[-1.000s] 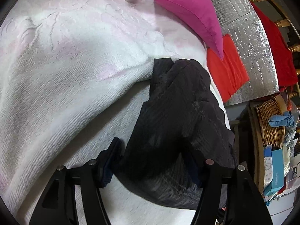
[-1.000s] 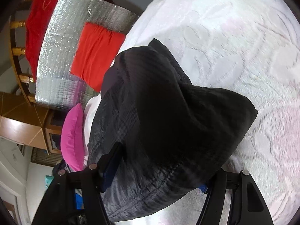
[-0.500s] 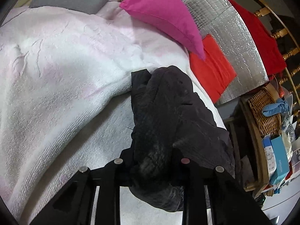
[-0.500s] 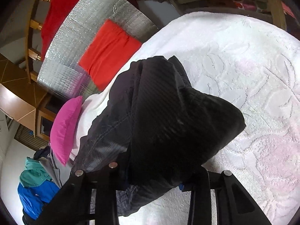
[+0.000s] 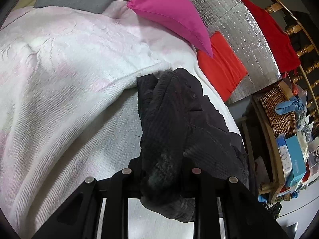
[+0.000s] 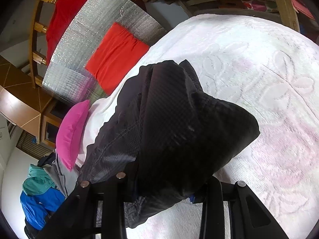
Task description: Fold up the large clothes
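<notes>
Left wrist: left gripper (image 5: 161, 177) pinches black garment (image 5: 179, 119) | right gripper (image 6: 165, 185) seemingly likewise

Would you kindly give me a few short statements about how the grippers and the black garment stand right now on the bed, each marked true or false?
1. The left gripper is shut on the black garment. True.
2. The right gripper is open and holds nothing. False: it too is shut on the black garment.
3. The garment lies over a white blanket with an embossed floral pattern. True.
4. The pink pillow lies on top of the black garment. False: it sits apart, further up the bed.
5. The orange cushion leans on a silver foil panel. True.
</notes>
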A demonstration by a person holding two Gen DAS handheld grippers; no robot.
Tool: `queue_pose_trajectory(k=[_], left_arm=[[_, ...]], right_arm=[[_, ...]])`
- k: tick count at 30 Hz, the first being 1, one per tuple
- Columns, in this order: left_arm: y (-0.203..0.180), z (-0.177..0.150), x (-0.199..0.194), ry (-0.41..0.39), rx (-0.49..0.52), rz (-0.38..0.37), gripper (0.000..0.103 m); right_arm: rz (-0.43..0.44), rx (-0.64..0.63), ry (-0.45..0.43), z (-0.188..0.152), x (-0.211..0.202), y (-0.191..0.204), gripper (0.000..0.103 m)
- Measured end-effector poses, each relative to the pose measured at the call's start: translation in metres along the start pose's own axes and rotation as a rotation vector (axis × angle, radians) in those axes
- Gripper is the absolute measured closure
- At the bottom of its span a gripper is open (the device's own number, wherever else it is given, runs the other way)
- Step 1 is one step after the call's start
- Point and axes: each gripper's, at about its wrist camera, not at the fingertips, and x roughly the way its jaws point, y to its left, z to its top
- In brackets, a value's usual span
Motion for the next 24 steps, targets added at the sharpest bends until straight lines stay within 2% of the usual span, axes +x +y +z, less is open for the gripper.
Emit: queue_pose_trajectory(k=[24], left_arm=[[0.027, -0.046, -0.046, -0.001, 0.030, 0.010, 0.078]], right_arm=[[0.027, 0.053, 0.028, -0.037, -0.041, -0.038, 0.066]])
